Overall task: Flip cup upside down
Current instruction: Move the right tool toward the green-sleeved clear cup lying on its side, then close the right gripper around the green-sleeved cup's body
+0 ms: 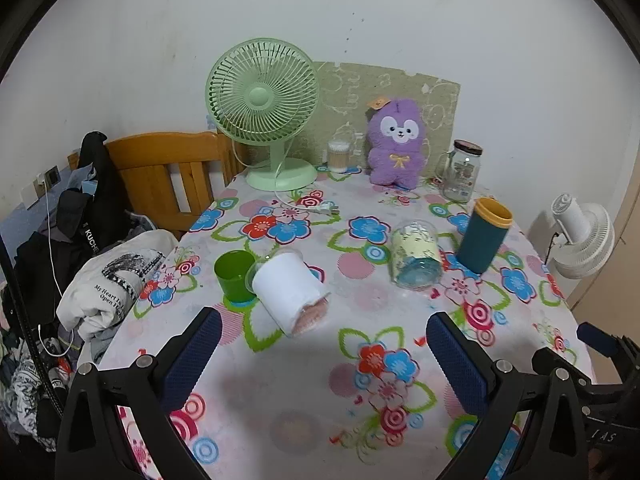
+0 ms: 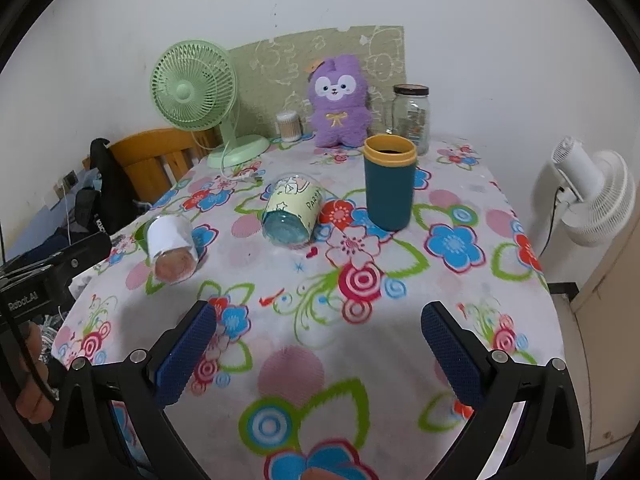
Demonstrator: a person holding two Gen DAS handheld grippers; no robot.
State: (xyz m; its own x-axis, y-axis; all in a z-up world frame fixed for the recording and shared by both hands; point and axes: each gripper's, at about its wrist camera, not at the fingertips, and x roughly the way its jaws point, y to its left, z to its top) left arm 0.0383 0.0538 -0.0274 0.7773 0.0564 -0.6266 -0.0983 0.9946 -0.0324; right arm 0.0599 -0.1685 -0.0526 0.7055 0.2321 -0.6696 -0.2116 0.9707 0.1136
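A teal cup with a yellow rim (image 1: 483, 240) (image 2: 390, 184) stands upright, mouth up, on the flowered tablecloth. A green cup (image 1: 234, 276) stands upright at the left. A clear cup with a white label (image 1: 291, 292) (image 2: 172, 250) lies on its side beside it. A clear cup with a pale printed label (image 1: 416, 256) (image 2: 294, 212) also lies on its side mid-table. My left gripper (image 1: 324, 344) is open and empty, hovering near the table's front. My right gripper (image 2: 319, 332) is open and empty, in front of the teal cup.
At the back stand a green desk fan (image 1: 264, 108), a cotton swab jar (image 1: 338, 156), a purple plush toy (image 1: 396, 140) and a glass jar (image 1: 462, 172). A wooden chair (image 1: 168, 176) with clothes is left. A white fan (image 2: 592, 196) stands right of the table.
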